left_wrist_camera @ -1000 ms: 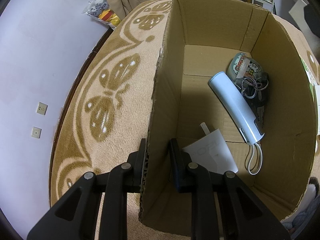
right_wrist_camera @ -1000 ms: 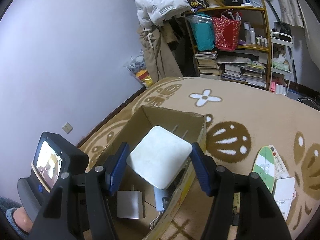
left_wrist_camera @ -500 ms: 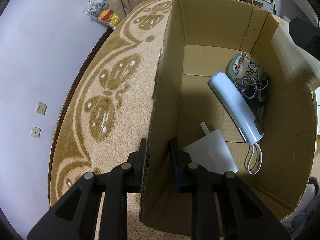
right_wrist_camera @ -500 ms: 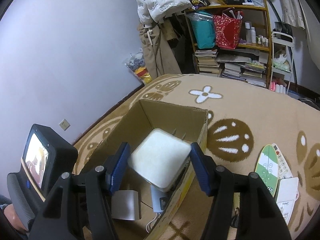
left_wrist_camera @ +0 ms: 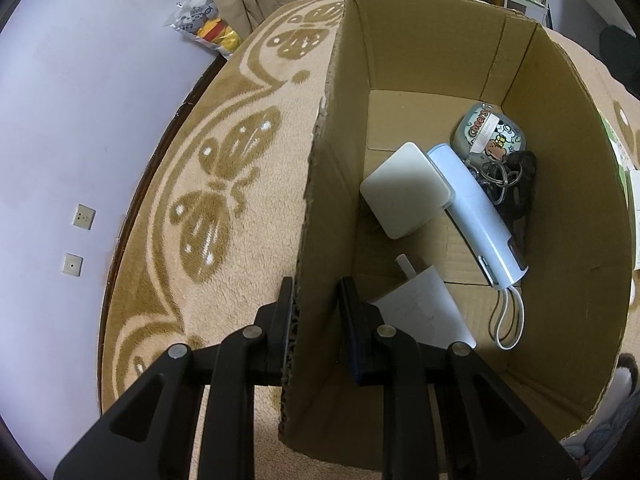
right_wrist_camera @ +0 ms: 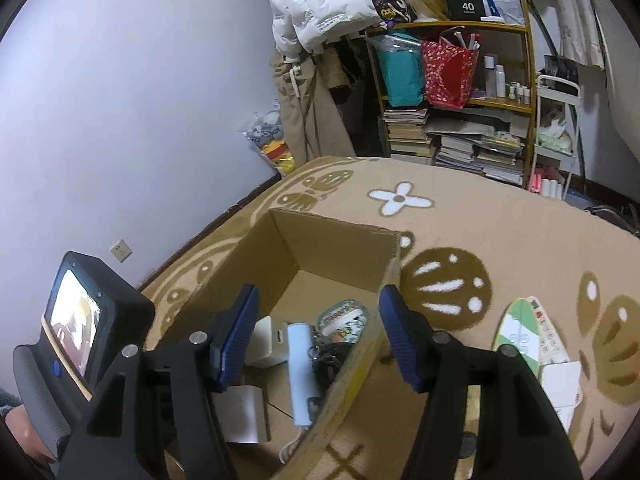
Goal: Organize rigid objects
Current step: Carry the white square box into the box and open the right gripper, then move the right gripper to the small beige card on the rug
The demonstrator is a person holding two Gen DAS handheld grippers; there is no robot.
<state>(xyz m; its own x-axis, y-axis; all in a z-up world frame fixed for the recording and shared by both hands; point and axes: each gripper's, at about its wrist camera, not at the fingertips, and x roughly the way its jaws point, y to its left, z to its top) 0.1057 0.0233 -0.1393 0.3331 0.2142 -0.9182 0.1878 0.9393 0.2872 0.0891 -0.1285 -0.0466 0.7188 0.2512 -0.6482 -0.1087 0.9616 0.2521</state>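
A cardboard box (left_wrist_camera: pixel 432 36) stands on the carpet. My left gripper (left_wrist_camera: pixel 316 300) is shut on the box's left wall (left_wrist_camera: pixel 320 208). Inside lie a white square block (left_wrist_camera: pixel 406 194), tilted against a pale blue device (left_wrist_camera: pixel 476 212) with a white cord, a printed pouch (left_wrist_camera: pixel 488 132), a bunch of keys (left_wrist_camera: pixel 500 172) and a white card (left_wrist_camera: pixel 424 312). In the right wrist view my right gripper (right_wrist_camera: pixel 318 332) hangs open above the box (right_wrist_camera: pixel 332 224), nothing between its blue pads; the white block (right_wrist_camera: pixel 264 340) lies below it.
To the right of the box on the carpet (right_wrist_camera: pixel 480 216) lie a green-and-white remote (right_wrist_camera: pixel 520 332) and a white card (right_wrist_camera: pixel 560 380). A loaded bookshelf (right_wrist_camera: pixel 452 100) and hanging coats stand at the back wall. The left gripper's screen housing (right_wrist_camera: pixel 80 320) sits at the left.
The right gripper has opened and let go of the white square block, which has dropped into the box and now leans on the blue device. The left gripper has not moved.
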